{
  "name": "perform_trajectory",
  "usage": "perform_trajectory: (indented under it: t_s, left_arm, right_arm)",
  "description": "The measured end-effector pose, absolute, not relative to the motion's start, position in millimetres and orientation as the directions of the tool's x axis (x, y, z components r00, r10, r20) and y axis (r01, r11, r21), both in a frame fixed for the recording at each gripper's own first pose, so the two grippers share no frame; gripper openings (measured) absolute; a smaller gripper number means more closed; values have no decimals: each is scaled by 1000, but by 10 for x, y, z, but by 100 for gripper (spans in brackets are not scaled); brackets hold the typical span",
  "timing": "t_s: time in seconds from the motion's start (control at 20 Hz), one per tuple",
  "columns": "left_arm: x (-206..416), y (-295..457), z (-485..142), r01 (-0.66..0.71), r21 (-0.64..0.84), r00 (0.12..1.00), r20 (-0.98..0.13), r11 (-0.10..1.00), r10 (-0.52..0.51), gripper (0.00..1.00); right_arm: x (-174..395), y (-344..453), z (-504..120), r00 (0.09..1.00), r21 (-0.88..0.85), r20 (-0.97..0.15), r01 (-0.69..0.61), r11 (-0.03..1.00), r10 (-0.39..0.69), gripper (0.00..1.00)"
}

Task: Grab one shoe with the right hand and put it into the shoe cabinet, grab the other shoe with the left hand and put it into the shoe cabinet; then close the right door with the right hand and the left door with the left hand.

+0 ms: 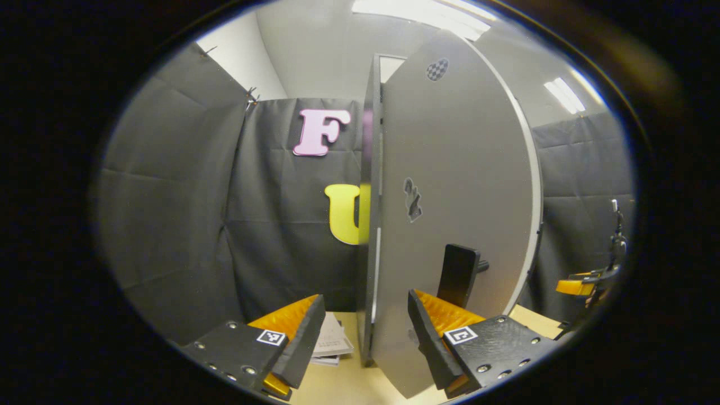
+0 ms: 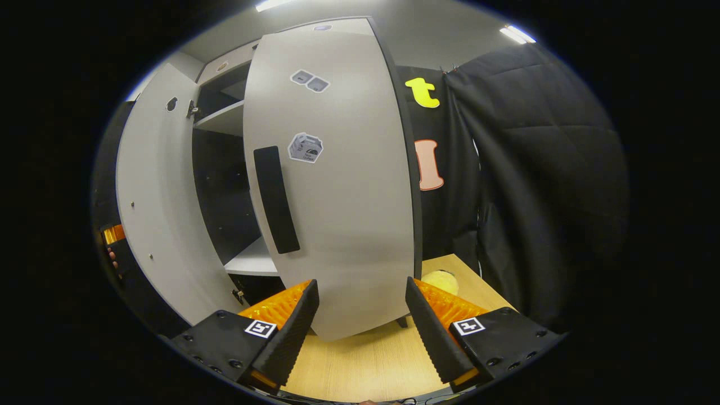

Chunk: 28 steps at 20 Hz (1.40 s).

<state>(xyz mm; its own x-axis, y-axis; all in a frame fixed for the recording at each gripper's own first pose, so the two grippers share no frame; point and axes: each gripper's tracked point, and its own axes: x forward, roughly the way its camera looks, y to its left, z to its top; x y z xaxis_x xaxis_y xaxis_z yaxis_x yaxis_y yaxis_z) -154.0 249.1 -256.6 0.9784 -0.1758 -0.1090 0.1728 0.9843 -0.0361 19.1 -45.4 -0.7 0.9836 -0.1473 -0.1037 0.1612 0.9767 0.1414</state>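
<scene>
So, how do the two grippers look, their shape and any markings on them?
Each gripper has two wedge-shaped fingers with ribbed inner faces. Each finger sits on a flat dark block with round screw heads, and each block carries a small square black-and-white marker. This holds for the left gripper in the left gripper view and for the right gripper in the right gripper view. No cables or sleeves are clearly visible.

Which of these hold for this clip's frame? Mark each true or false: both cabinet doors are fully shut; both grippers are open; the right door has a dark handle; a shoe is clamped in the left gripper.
1. Both cabinet doors are fully shut. False: the left door and right door stand ajar, shelves visible between them.
2. Both grippers are open. True: left gripper, right gripper.
3. The right door has a dark handle. True.
4. The left gripper clamps a shoe. False: it holds nothing.
</scene>
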Motion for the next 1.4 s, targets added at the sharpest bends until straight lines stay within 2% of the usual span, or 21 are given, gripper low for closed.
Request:
perform_trajectory:
  t_s: [0.2,0.4,0.5,0.55,0.6,0.65,0.7,0.85,1.0,1.15,1.2,1.4]
  left_arm:
    - [-1495,2115,-2558,178,-24,978,-105,984,-180,92]
    - [-1359,1715,-2451,171,-9,984,-50,985,-171,93]
    - [-1241,1411,-2509,214,-73,976,-35,974,-217,93]
    - [-1204,1259,-2556,241,-119,968,-42,963,-248,86]
    - [-1211,1132,-2600,262,-166,961,-44,951,-273,86]
    - [-1241,1044,-2601,277,-199,956,-36,940,-290,94]
    - [-1285,994,-2577,290,-213,953,-24,933,-302,93]
    - [-1418,1043,-2501,292,-169,955,-8,941,-297,92]
    - [-1493,1181,-2411,287,-147,958,24,947,-286,86]
    - [-1671,1341,-2316,262,-111,964,78,959,-254,86]
    - [-1731,1384,-2320,252,-100,966,85,963,-244,86]
    - [-1913,1590,-2471,202,-107,977,85,974,-193,86]
  right_arm:
    - [61,-454,-57,986,158,-97,150,976,-135,98]
    - [-190,-645,-227,974,165,-118,212,963,-194,98]
    - [-306,-762,-252,967,187,-116,247,951,-228,98]
    - [-349,-815,-248,963,192,-111,262,946,-244,98]
    - [-387,-838,-221,963,192,-103,266,945,-251,98]
    - [-412,-864,-187,962,185,-89,271,945,-258,98]
    - [-453,-911,-143,959,170,-73,281,945,-272,98]
    - [-525,-981,-69,954,147,-44,300,943,-297,98]
    - [-512,-982,-21,954,134,-31,299,945,-297,98]
    - [-450,-903,66,959,116,-7,284,952,-285,98]
    - [-419,-860,124,961,119,4,274,954,-277,100]
    - [-304,-695,334,967,112,67,239,964,-248,98]
